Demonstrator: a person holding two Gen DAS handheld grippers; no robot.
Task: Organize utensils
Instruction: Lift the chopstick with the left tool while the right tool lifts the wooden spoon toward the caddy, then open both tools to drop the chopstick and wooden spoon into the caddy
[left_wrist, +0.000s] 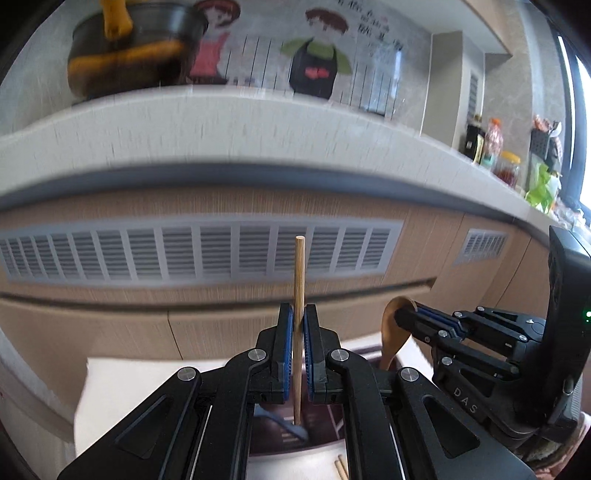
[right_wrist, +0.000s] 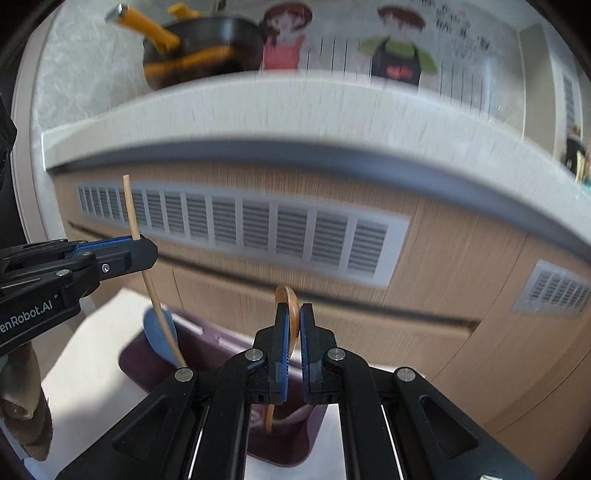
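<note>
Left gripper (left_wrist: 298, 325) clamped on thin wooden chopstick (left_wrist: 298, 280), held upright. Right gripper (right_wrist: 294, 325) clamped on bowl of brown wooden spoon (right_wrist: 289, 308). Both poised over dark purple plastic holder (right_wrist: 221, 347) on white table (left_wrist: 122, 384), blue spoon (right_wrist: 159, 334) already inside. Two more chopsticks (left_wrist: 341, 469) remain on table; task seems partway done.

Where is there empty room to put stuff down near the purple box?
The white surface left of the purple bin looks bare, and so does the strip in front of it. The bin itself is crowded: a blue spoon, the chopstick and the wooden spoon all point into it.
</note>
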